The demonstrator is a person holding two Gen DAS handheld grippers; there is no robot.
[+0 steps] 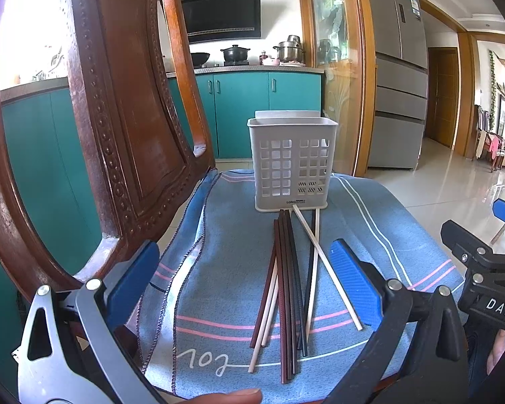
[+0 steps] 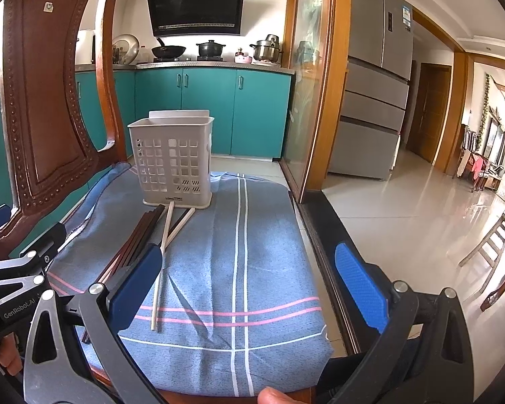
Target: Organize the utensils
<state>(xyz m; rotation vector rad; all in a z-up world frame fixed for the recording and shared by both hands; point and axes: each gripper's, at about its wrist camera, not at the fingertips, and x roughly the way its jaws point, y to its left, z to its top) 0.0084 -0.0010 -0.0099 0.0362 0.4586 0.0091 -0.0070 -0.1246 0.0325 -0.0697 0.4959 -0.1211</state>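
Observation:
Several chopsticks [image 1: 288, 289], dark brown, black and pale, lie in a loose pile on a blue striped cloth [image 1: 380, 235] over a chair seat. A white slotted utensil holder [image 1: 292, 163] stands upright at their far ends. My left gripper [image 1: 245, 279] is open, its blue pads on either side of the pile, just above the cloth. In the right wrist view the holder [image 2: 173, 161] stands far left and the chopsticks [image 2: 141, 245] lie left of my open, empty right gripper [image 2: 252, 289], which hovers over the cloth [image 2: 269, 235].
The carved wooden chair back [image 1: 118, 118] rises close on the left. The seat's right edge [image 2: 306, 222] drops to a tiled floor [image 2: 404, 208]. Teal kitchen cabinets [image 2: 212, 107] and a fridge [image 2: 373, 84] stand behind. The right gripper's body [image 1: 481, 269] shows at the left view's right edge.

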